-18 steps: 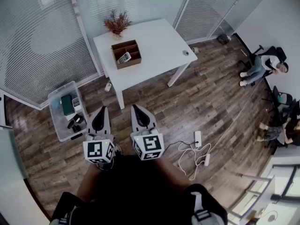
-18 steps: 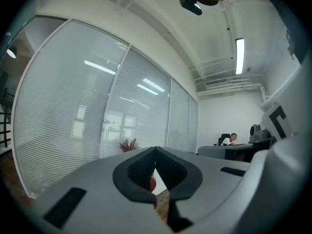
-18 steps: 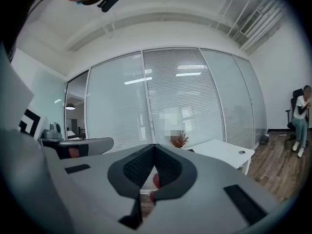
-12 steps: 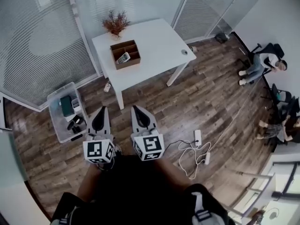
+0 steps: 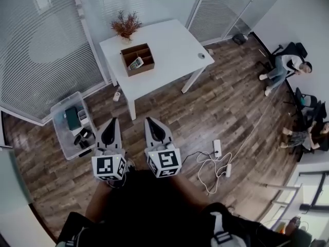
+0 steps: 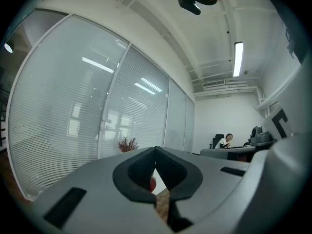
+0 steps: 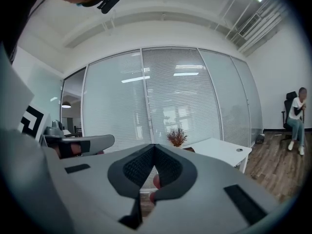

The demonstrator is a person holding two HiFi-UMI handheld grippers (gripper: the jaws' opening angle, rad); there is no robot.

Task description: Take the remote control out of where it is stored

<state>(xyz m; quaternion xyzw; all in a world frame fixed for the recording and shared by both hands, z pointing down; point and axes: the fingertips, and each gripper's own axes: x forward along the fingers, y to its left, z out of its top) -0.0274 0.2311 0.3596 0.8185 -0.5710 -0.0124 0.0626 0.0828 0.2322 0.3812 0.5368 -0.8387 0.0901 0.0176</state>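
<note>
The remote control [image 5: 135, 63], light grey, lies in a compartment of a brown wooden box [image 5: 142, 71] on the white table [image 5: 169, 45]. Both grippers are held close to the person's body over the wood floor, well short of the table. My left gripper [image 5: 111, 123] has its jaws together with nothing between them, and its own view shows the tips [image 6: 156, 149] meeting. My right gripper [image 5: 152, 122] is likewise shut and empty [image 7: 155, 146]. In the right gripper view the table [image 7: 222, 150] is ahead to the right.
A dried plant [image 5: 126, 24] stands behind the box. A clear plastic bin [image 5: 60, 138] with items sits on the floor at the left. Power strips and white cables [image 5: 216, 163] lie on the floor at the right. Seated people [image 5: 288, 68] are far right. Blinded glass walls run behind.
The head view has drifted slightly, so the table sits a little further left in the picture. Both grippers stay shut in the same place.
</note>
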